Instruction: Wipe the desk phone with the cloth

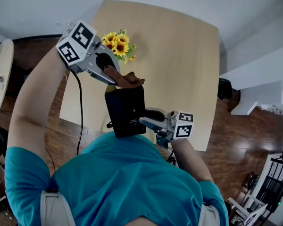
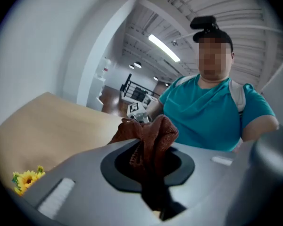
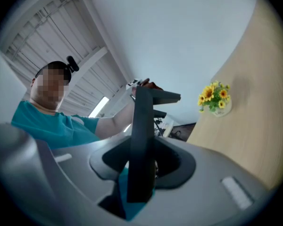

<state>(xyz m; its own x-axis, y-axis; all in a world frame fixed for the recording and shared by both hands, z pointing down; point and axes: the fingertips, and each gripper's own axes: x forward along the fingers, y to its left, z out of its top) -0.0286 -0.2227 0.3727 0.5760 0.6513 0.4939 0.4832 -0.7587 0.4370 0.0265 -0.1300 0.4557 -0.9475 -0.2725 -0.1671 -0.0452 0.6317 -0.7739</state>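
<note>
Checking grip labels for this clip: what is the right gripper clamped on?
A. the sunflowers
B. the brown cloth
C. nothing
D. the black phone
D: the right gripper has its jaws closed on the black phone, while the brown cloth sits in the left gripper.

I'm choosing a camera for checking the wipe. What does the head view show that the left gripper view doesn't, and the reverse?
Head view only: the black desk phone, held in the right hand-held gripper. Left gripper view only: the ceiling light strip and the camera on the person's head. Both: the brown cloth in the left hand-held gripper, the sunflowers and the table.
</note>
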